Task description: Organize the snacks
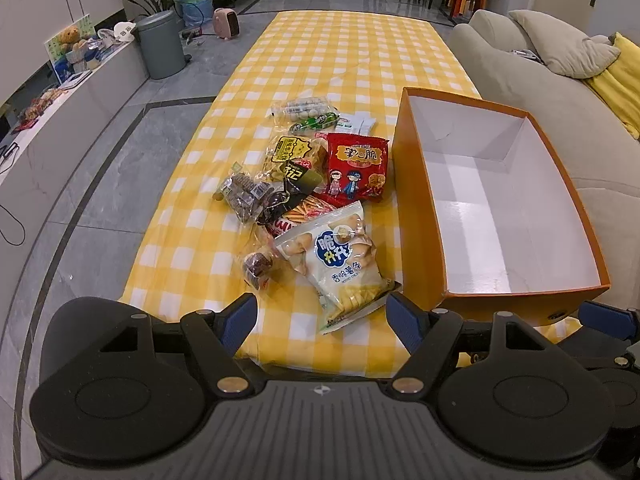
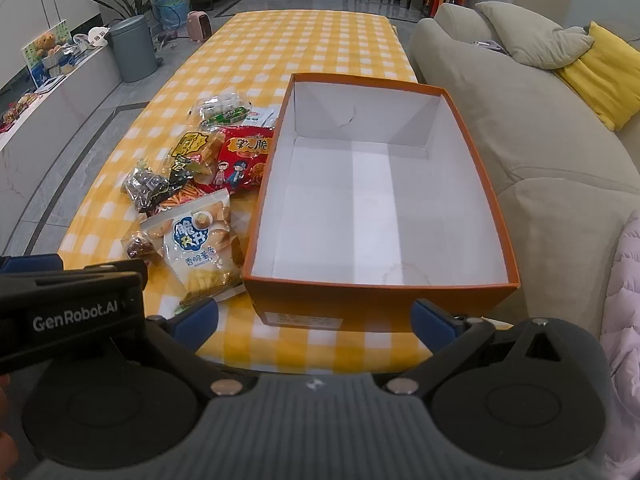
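Note:
A pile of snack packets lies on the yellow checked tablecloth (image 1: 340, 48): a white potato-stick bag (image 1: 340, 264) nearest, a red crisp bag (image 1: 357, 166), a dark wrapped packet (image 1: 244, 192), a yellow bag (image 1: 294, 152) and green-white packets (image 1: 308, 114) behind. An empty orange box (image 1: 416, 208) with a white inside stands to their right; it also shows in the right wrist view (image 2: 376, 300). My left gripper (image 1: 322, 322) is open and empty at the table's near edge, just short of the white bag. My right gripper (image 2: 314, 318) is open and empty before the box's near wall.
A beige sofa (image 2: 540, 140) with grey and yellow cushions runs along the table's right side. A grey bin (image 1: 160, 44), a plant and a low white cabinet stand on the left over grey floor tiles. The far half of the tablecloth holds nothing.

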`<state>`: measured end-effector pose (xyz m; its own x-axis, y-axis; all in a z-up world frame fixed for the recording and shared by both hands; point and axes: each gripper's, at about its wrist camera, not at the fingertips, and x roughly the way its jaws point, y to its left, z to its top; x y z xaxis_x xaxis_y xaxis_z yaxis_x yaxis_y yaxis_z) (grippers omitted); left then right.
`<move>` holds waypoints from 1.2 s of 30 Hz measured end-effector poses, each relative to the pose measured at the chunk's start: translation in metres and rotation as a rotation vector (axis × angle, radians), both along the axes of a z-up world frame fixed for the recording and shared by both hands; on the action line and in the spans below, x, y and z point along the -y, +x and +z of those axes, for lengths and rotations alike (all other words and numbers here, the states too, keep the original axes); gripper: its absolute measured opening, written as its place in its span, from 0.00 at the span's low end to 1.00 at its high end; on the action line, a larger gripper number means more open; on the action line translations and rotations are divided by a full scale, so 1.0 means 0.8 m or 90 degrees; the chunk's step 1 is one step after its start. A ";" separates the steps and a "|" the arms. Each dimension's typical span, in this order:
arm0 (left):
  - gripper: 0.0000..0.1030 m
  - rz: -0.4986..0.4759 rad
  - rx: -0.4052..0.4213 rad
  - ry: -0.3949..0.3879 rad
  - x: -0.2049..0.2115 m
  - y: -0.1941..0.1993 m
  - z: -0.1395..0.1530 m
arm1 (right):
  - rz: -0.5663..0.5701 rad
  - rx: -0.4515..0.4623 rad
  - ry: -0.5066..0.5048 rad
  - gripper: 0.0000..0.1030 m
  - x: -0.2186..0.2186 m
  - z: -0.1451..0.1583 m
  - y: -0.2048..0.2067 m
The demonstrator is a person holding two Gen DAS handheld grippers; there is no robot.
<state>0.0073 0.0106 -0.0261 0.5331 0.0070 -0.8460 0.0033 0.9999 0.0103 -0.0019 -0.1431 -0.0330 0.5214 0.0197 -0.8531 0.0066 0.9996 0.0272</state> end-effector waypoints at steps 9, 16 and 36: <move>0.84 0.000 0.005 0.016 0.004 0.001 0.001 | 0.009 0.004 -0.003 0.97 -0.006 0.000 0.000; 0.84 0.000 0.017 -0.022 -0.018 0.001 0.013 | 0.006 0.021 -0.017 0.97 -0.014 0.013 -0.002; 0.83 0.137 0.061 -0.149 -0.186 0.036 -0.034 | 0.253 0.179 -0.098 0.85 -0.154 -0.022 0.003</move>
